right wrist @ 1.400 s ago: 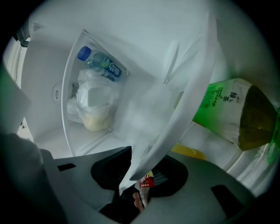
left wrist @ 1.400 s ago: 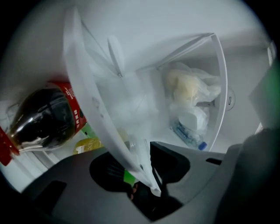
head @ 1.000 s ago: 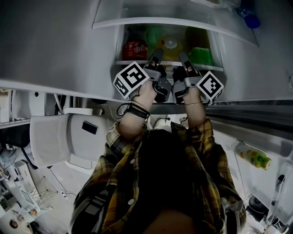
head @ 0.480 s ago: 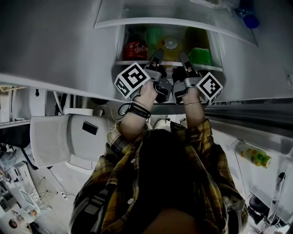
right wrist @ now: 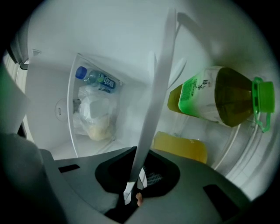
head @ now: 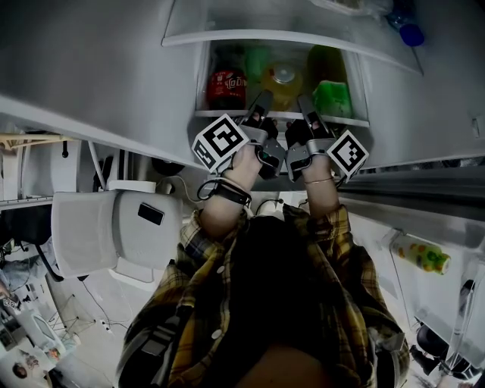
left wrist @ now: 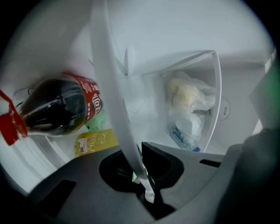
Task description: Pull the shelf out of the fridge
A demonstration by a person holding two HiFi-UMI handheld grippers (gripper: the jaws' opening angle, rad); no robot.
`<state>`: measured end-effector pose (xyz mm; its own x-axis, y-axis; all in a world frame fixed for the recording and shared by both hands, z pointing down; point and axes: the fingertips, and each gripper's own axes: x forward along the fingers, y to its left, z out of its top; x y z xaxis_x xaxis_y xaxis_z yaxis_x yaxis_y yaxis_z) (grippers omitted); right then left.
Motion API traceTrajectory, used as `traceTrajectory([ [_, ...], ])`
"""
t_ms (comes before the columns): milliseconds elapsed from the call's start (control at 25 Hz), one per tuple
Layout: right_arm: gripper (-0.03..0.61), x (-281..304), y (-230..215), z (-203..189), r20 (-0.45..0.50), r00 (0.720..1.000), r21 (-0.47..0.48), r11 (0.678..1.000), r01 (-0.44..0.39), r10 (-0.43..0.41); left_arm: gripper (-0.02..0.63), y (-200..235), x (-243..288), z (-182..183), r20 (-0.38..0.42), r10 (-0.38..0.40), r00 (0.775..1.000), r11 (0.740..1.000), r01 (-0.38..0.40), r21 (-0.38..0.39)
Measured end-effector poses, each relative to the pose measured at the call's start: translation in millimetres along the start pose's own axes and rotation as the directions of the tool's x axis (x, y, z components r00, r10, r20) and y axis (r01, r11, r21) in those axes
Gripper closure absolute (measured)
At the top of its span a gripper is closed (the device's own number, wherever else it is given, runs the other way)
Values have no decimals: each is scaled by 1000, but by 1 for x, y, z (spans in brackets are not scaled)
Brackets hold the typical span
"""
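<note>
scene: a person in a plaid shirt reaches both arms into an open fridge, seen from above the head.
shelf: the shelf is inside the fridge, loaded with drinks, with its white front edge facing the person.
left gripper: the left gripper points level at that front edge. its jaws have just been closing and now pinch the white edge, which runs straight through the gap between them.
right gripper: the right gripper is just beside the left one, with its jaws closed on the same edge in the same way.
why two grips: holding near the middle, one grip on each side, likely keeps the shelf square so it slides without jamming.
load: a cola bottle lies on its side at the left and a green tea bottle lies at the right. a yellow bottle sits between them.
risk: the bottles look loose, so a jerk or a tilt could roll them forward.
progress: the edge appears close to the fridge opening, so the pull looks barely begun.
next: a slow, even, level pull toward the body seems called for.
</note>
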<state>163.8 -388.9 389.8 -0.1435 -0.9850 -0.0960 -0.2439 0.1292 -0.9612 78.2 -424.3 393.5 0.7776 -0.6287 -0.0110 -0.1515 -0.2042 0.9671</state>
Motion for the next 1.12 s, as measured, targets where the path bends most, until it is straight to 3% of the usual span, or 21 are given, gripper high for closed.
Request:
traceTrajectory([
  [320,534,-24,1,-12,-15,1000,3,1000,2,-2,584,0,-22,-16,-9,1,1000,1000,-1,-25],
  [1120,533,-80,12,-41,-90,996,-47,999,3,-7,583,-9,-77,-52,-88,-8,996,1000,11,29],
])
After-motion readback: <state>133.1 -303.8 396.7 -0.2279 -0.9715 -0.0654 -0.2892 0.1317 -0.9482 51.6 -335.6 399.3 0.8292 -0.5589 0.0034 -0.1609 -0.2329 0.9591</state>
